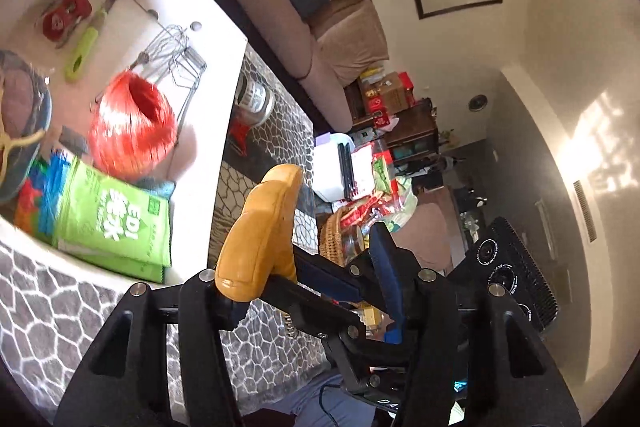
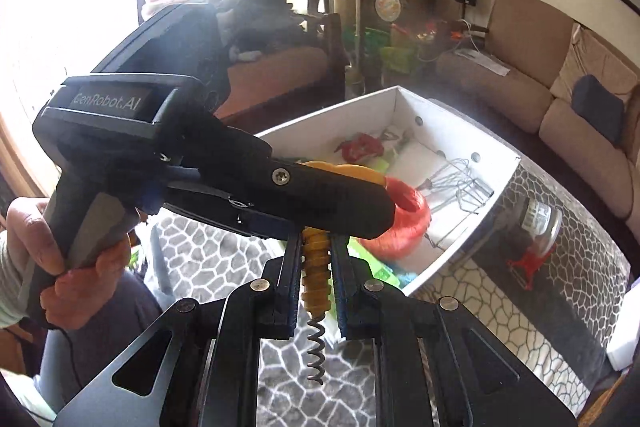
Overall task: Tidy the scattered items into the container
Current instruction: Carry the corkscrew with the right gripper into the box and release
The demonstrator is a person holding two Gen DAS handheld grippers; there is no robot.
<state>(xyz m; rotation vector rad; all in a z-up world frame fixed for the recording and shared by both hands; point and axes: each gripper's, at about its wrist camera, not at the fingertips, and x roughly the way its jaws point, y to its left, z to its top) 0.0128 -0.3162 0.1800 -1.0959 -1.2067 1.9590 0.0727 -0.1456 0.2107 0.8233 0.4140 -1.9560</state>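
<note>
A yellow-handled corkscrew is held between both grippers above the patterned table. My right gripper is shut on its ribbed yellow shaft, with the metal spiral hanging toward the camera. My left gripper is closed around the yellow handle; its body crosses the right wrist view. The white box holds a red twine roll, a whisk, a green packet, a green-handled peeler and a red opener. The box also shows in the right wrist view.
A tin can and a small red tool lie on the patterned table right of the box. A beige sofa stands behind. A wicker basket and snack packets sit beyond the table.
</note>
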